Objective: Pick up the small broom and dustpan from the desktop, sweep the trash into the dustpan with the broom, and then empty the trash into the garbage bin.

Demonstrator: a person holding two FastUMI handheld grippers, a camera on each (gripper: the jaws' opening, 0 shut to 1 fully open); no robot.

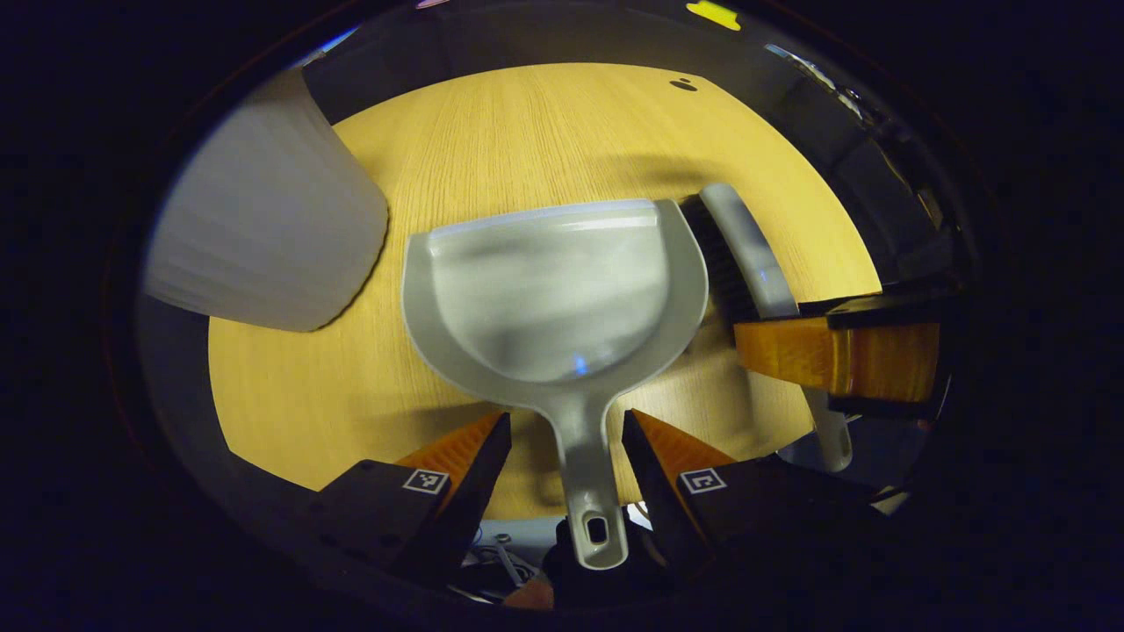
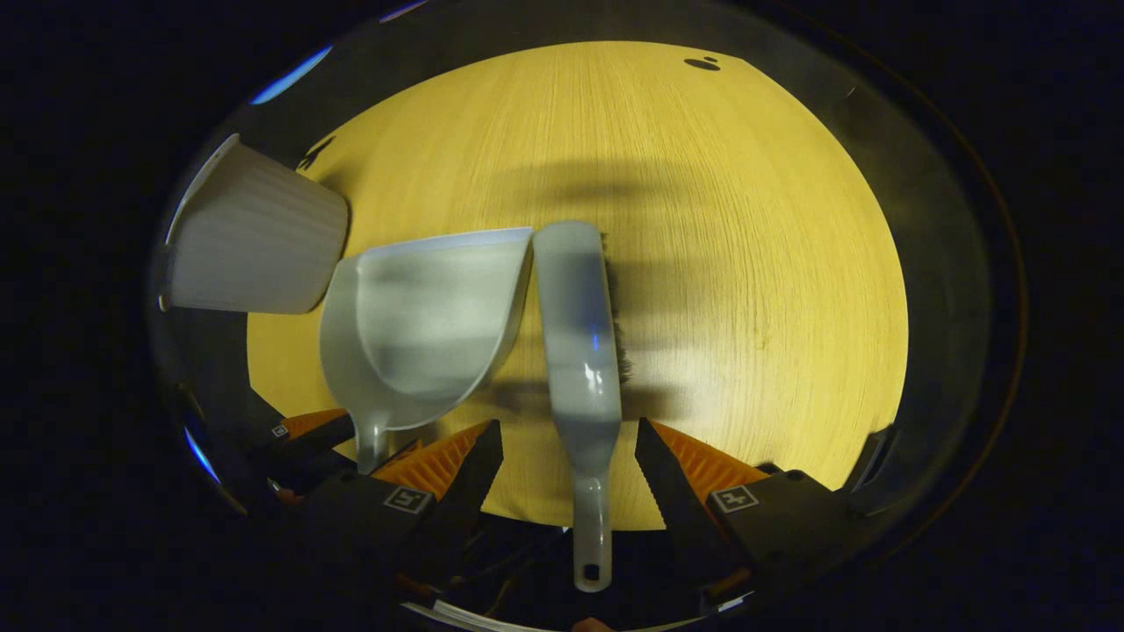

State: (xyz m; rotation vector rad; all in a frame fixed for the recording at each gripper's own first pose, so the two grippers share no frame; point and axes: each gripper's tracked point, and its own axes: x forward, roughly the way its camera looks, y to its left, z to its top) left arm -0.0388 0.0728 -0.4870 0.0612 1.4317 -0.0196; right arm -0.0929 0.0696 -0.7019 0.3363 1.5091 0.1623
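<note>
Beside the dustpan [image 1: 562, 290], seen from the left gripper view, I have the pan lying flat on the wooden desktop [image 1: 544, 132] with its mouth pointing away from me. Its handle runs back between the fingers of my left gripper [image 1: 566, 439]. The jaws stand wide, one on each side of the handle, and neither touches it. Left of the dustpan stands the pale ribbed garbage bin [image 1: 263, 237], close to the pan's rim. Right of the dustpan lies the small broom [image 1: 746, 254], dark bristles against the pan's side wall. The other gripper [image 1: 834, 355] shows there, over the broom's handle.

From the right gripper view, the broom [image 2: 575, 333] lies just right of the dustpan [image 2: 421, 325], nearly touching its rim. Its handle points back between the fingers of my right gripper [image 2: 562, 461], which is also spread wide and holds nothing. The bin [image 2: 255, 246] sits beyond the dustpan's far-left side. I see no trash near the dustpan; a dark spot at the far edge is too small to identify.

I judge the step to be closing on both handles. I'd centre each handle between the fingers, come low, grip the straight part ahead of the hanging hole, and lift the broom clear without dragging the pan.
</note>
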